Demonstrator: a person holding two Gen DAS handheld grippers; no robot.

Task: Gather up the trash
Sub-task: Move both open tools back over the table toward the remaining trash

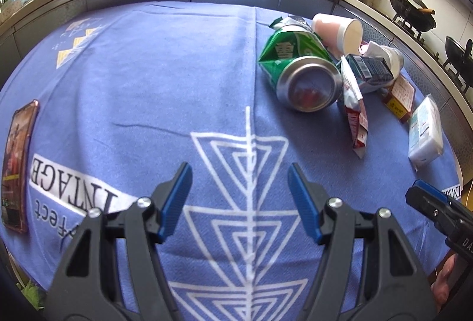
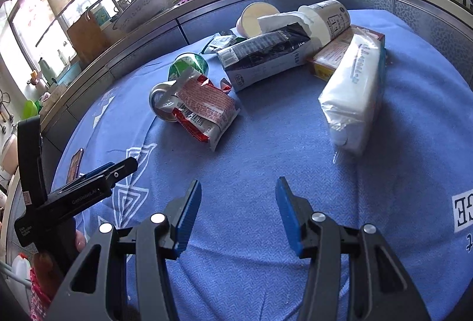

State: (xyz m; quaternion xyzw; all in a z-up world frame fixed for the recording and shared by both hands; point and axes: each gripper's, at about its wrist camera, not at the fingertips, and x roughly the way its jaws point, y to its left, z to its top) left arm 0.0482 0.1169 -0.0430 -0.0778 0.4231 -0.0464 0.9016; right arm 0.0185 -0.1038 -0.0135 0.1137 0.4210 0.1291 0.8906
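- You are holding the left gripper [image 1: 239, 199] over the blue tablecloth [image 1: 165, 78], jaws standing wide with nothing between them, above the printed word "INTAGE".
- You are keeping the right gripper [image 2: 236, 214] parted as well, empty, over bare cloth.
- The trash is lying bunched toward the table's far edge: a crushed green can [image 1: 298, 69], a red snack wrapper [image 2: 204, 111] with a barcode, a dark carton [image 2: 266, 58], a paper cup [image 1: 340, 31], a tissue pack [image 2: 354, 90].
- A phone [image 1: 17, 167] is resting well apart from the trash, at the table's left edge.
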